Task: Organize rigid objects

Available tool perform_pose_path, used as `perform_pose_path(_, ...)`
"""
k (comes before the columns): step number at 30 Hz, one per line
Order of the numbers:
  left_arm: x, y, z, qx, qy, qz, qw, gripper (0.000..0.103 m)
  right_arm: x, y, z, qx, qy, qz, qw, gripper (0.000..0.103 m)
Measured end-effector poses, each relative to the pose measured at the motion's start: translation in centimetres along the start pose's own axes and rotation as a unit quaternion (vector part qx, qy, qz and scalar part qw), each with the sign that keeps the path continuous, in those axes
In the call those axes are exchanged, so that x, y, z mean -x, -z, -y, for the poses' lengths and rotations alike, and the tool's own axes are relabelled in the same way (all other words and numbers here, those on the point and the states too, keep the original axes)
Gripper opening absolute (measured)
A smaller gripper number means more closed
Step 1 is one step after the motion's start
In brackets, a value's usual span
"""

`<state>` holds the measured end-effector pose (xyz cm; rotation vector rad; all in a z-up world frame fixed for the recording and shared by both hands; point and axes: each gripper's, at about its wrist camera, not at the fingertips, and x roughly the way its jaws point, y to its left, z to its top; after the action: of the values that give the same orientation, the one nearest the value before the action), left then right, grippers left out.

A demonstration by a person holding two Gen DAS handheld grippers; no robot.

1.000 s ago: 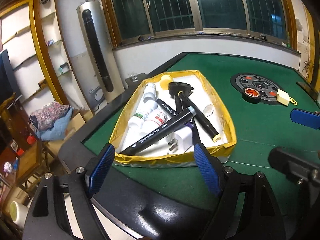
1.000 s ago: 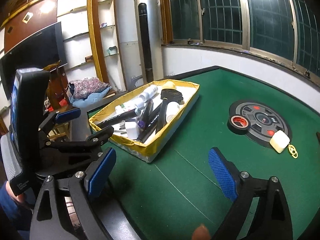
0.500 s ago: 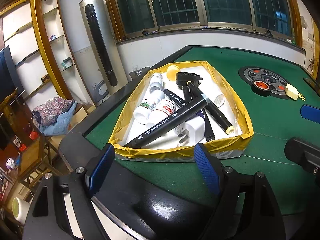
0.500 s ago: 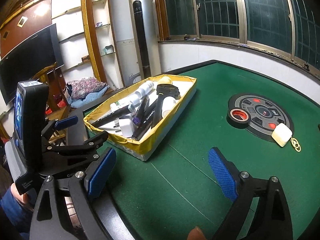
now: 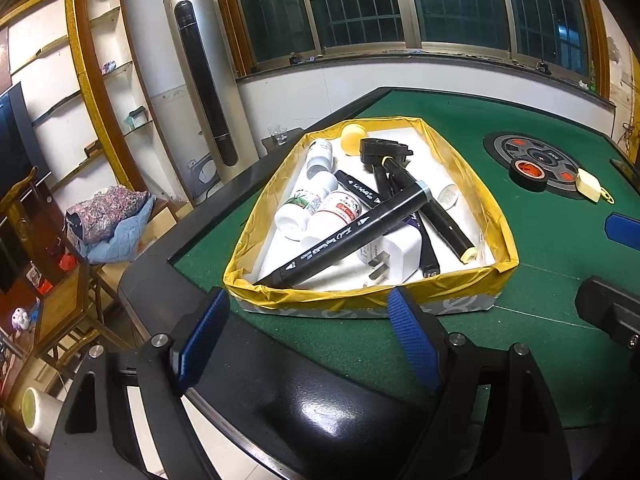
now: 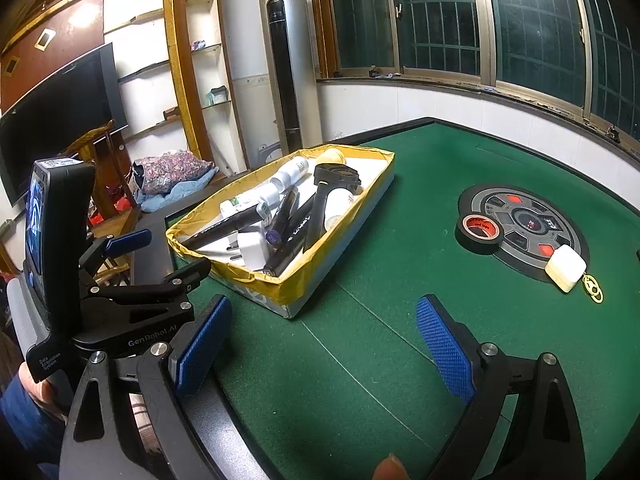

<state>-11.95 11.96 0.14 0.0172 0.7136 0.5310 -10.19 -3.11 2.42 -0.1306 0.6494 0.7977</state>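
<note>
A yellow-rimmed white box (image 5: 498, 236) (image 6: 338, 254) on the green table holds several black markers (image 5: 348, 236), white bottles (image 5: 308, 206), a white charger plug (image 5: 396, 254) (image 6: 252, 246), a yellow ball (image 5: 354, 138) and a black clamp (image 5: 386, 148). A roll of black tape (image 5: 528, 170) (image 6: 480, 232) and a cream case with a gold charm (image 5: 588, 186) (image 6: 566, 268) lie on the round dial plate. My left gripper (image 5: 308, 340) is open and empty just before the box's near end. My right gripper (image 6: 324, 354) is open and empty over bare felt, right of the box.
The round black and grey dial plate (image 6: 560, 218) is set in the table's middle. The table has a black raised rim (image 5: 280, 392). The left gripper's body (image 6: 100, 280) stands left of my right gripper. A tall air conditioner (image 5: 204, 80), shelves and a chair with cloth stand beyond the table.
The left gripper has drifted slightly, so the box sits nearer and more centred in its view. The right gripper has shifted a little. Both stay open and empty.
</note>
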Motion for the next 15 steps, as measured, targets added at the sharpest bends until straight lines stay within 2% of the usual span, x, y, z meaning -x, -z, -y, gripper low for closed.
perform_pose_path(15,-0.09,-0.01,-0.62,0.009,-0.006,0.001,0.9999,0.082,-0.08,0.15,-0.13,0.001,0.003,-0.001,1.000,0.091)
